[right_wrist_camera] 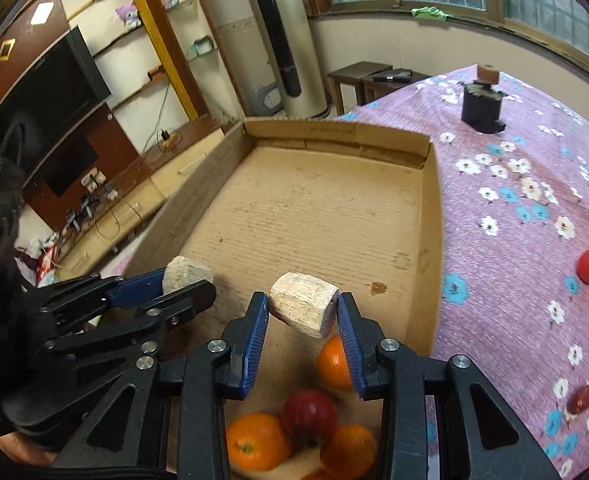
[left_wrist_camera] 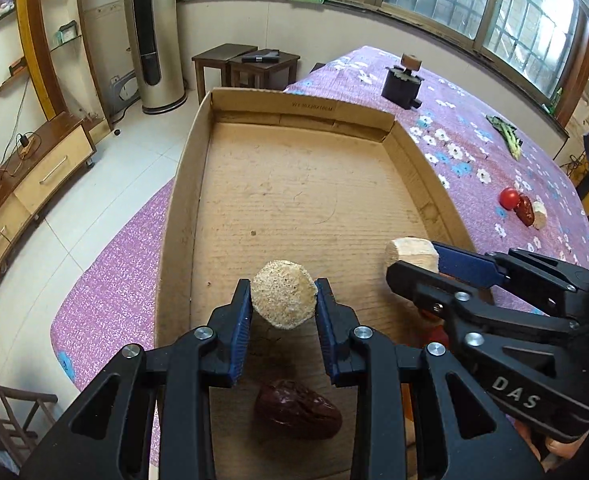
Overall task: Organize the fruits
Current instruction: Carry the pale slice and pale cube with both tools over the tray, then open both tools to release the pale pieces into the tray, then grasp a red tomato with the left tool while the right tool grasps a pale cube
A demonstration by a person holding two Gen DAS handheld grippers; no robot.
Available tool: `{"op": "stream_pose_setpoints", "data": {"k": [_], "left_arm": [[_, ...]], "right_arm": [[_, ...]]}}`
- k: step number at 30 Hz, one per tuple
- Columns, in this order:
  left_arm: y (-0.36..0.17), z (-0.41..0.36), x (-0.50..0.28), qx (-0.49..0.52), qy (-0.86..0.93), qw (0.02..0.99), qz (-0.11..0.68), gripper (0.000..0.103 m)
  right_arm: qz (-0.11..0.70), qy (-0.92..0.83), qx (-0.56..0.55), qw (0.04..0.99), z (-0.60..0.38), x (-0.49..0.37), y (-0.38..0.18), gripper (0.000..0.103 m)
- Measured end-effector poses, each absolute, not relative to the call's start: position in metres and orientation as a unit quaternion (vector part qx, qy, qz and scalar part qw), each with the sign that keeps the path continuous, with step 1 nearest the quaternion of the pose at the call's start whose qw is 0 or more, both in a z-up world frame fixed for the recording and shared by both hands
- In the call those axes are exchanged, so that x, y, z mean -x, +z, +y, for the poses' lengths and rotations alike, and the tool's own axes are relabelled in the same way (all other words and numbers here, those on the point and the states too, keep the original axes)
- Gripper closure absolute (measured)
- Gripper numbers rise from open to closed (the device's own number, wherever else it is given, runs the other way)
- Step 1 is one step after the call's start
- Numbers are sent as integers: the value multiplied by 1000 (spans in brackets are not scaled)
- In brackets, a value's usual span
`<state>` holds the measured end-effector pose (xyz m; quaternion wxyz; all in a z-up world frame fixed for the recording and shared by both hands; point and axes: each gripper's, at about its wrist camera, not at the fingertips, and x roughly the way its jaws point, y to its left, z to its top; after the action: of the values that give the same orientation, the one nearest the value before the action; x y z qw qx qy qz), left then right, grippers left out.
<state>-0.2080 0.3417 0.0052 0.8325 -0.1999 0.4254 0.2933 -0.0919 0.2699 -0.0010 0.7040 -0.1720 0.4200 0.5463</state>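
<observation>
My left gripper (left_wrist_camera: pixel 283 300) is shut on a pale, rough round chunk (left_wrist_camera: pixel 283 294) and holds it above the near end of the cardboard box (left_wrist_camera: pixel 182 184). A dark red date (left_wrist_camera: pixel 296 410) lies on the box floor below it. My right gripper (right_wrist_camera: pixel 303 312) is shut on a pale cut chunk (right_wrist_camera: pixel 304 305) above the box's near right corner; it also shows in the left wrist view (left_wrist_camera: pixel 412 268). Under it in the box (right_wrist_camera: pixel 434 216) lie three oranges (right_wrist_camera: pixel 256 446) and a red apple (right_wrist_camera: pixel 309 414). The left gripper shows at the left of the right wrist view (right_wrist_camera: pixel 188 280).
On the purple flowered cloth (left_wrist_camera: pixel 454 120) right of the box lie a red tomato (left_wrist_camera: pixel 509 198), a date (left_wrist_camera: pixel 525 211), a pale chunk (left_wrist_camera: pixel 539 215) and a green vegetable (left_wrist_camera: pixel 504 134). Another date (right_wrist_camera: pixel 581 398) lies nearer. A black device (left_wrist_camera: pixel 402 84) stands at the far end.
</observation>
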Motion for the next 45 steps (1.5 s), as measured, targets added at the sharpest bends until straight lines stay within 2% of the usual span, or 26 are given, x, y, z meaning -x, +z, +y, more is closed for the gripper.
{"op": "stream_pose_setpoints", "data": {"k": [8, 11, 13, 15, 31, 45], "left_arm": [[2, 342, 203, 183, 308, 824, 438, 74], [2, 342, 202, 186, 307, 824, 439, 68], [3, 341, 202, 186, 309, 823, 438, 61], [6, 340, 204, 187, 309, 825, 435, 58], [30, 309, 193, 163, 287, 846, 419, 58], [38, 273, 169, 145, 250, 859, 423, 58]], "right_arm": [[420, 545, 185, 702, 274, 91, -7, 66], [420, 544, 183, 703, 272, 90, -6, 66], [421, 545, 177, 703, 269, 89, -4, 64], [421, 546, 169, 705, 263, 87, -1, 60], [404, 523, 113, 742, 187, 65, 34, 58], [411, 473, 88, 774, 124, 26, 33, 58]]}}
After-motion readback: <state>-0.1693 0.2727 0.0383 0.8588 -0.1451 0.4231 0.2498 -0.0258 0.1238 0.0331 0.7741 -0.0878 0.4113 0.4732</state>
